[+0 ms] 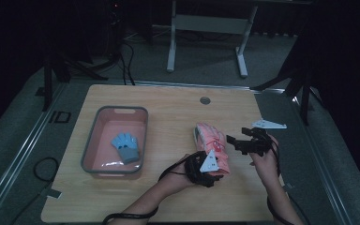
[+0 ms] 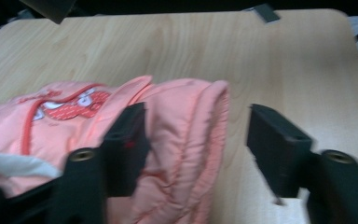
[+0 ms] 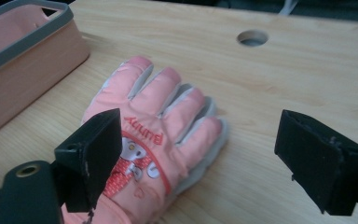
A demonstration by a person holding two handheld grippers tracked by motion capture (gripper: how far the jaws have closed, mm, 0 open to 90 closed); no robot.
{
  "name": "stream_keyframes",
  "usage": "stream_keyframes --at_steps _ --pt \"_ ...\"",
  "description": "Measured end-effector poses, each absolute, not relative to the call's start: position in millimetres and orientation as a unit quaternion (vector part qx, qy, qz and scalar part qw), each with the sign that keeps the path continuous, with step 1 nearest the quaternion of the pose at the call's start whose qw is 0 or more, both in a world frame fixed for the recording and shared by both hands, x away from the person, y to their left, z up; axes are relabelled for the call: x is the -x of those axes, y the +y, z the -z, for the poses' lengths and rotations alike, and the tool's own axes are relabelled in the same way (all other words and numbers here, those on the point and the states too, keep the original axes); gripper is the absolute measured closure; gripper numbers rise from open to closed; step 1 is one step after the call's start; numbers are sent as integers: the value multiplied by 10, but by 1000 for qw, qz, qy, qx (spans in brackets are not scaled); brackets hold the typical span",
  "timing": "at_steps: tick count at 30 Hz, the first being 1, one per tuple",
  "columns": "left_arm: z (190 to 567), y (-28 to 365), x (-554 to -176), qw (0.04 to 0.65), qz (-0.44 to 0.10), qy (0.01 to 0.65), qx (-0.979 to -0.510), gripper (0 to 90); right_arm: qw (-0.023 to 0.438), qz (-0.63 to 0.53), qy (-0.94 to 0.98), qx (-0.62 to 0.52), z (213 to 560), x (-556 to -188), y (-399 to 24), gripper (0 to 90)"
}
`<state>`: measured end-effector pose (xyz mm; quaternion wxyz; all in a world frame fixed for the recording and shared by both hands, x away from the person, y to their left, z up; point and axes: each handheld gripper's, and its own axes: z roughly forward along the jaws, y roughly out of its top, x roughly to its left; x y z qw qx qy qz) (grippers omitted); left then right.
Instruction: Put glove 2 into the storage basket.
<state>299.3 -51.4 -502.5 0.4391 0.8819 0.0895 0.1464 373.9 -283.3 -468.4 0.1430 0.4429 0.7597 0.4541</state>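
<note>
A dim room surrounds a pale wooden counter (image 1: 168, 108), with a metal frame on the floor beyond it. A pink glove (image 1: 211, 140) lies flat on the counter right of the middle, fingers pointing away from the person, cuff nearest them. That puts the thick, padded cuff within easy reach of the left hand-held gripper (image 2: 193, 140), which has come in over it: 1 jaw sits on top of the cuff fabric, the other stands apart over bare wood, so the jaws are half closed around the cuff edge without pinching it. The right hand-held gripper (image 3: 198, 154) hangs just beside the glove with jaws wide and nothing held (probably waiting to help or steady).

To the left, well apart, sits a pink tray with a grey rim (image 1: 91, 140) holding 1 small blue glove (image 1: 125, 146), which suggests the pink one belongs there too. The wood between glove and tray looks bare; a round hole (image 1: 205, 100) lies farther back.
</note>
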Motion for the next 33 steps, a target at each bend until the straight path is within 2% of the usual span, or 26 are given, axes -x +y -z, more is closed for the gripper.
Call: stream_keyframes --at_steps 2,3,8,13,16,18,27,30,31,33 --pt "5037 -498 -2990 438 -154 93 -881 511 115 -454 760 -451 4729 -3801 -2781 130" --pt "5048 -494 -2982 440 -155 94 -879 518 106 -457 758 -453 4750 -3826 -2752 122" --pt "5112 -453 -2929 444 -175 110 -872 639 83 -443 758 -471 4872 -3983 -2607 118" --pt "5131 -403 -2884 435 -188 128 -871 785 38 -441 757 -480 5029 -4078 -2555 169" --pt "5162 -319 -2865 436 -186 138 -870 816 32 -442 754 -486 5066 -4062 -2560 213" --pt "5181 -274 -2858 434 -180 141 -871 822 20 -446 748 -491 5091 -4050 -2571 208" --pt "5251 -171 -2956 456 -133 153 -867 814 -62 -430 729 -529 5375 -4101 -2481 109" --pt "5268 -182 -2961 456 -133 148 -867 784 -93 -431 717 -540 5468 -4111 -2504 175" --pt "5272 -196 -2960 453 -135 145 -869 759 -101 -431 719 -536 5477 -4106 -2508 290" --pt "5270 -234 -2943 447 -150 136 -871 707 -78 -428 739 -514 5423 -4063 -2493 464"
